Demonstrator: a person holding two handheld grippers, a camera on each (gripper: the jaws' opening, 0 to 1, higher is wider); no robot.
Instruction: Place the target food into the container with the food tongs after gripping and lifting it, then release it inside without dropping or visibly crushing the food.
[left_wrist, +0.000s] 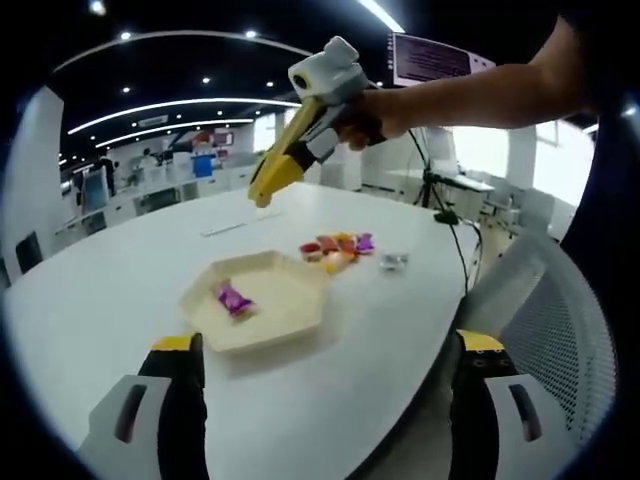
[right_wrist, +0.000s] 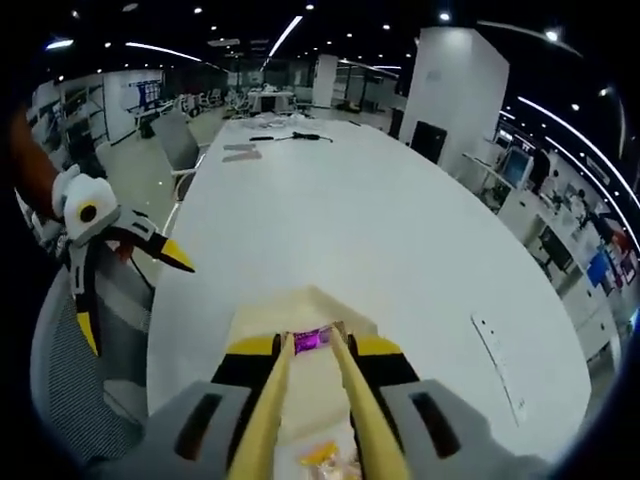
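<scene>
- The right tool (right_wrist: 310, 375), closed on long yellow food tongs (right_wrist: 345, 400), holds them high above the white bench (left_wrist: 100, 290), clear of the food.
- A purple-wrapped candy (left_wrist: 234, 298) lies inside the shallow cream hexagonal tray (left_wrist: 290, 315).
- More wrapped sweets (left_wrist: 340, 247) wait just beside the tray.
- The left tool (left_wrist: 325, 400) rests wide apart, empty.

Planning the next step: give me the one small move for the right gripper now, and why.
Probably swing the food tongs down toward the pile of wrapped candies beside the tray. A purple candy already lies in the tray, and the tongs, held by the right gripper, hang in the air with no food visible at their tip.
</scene>
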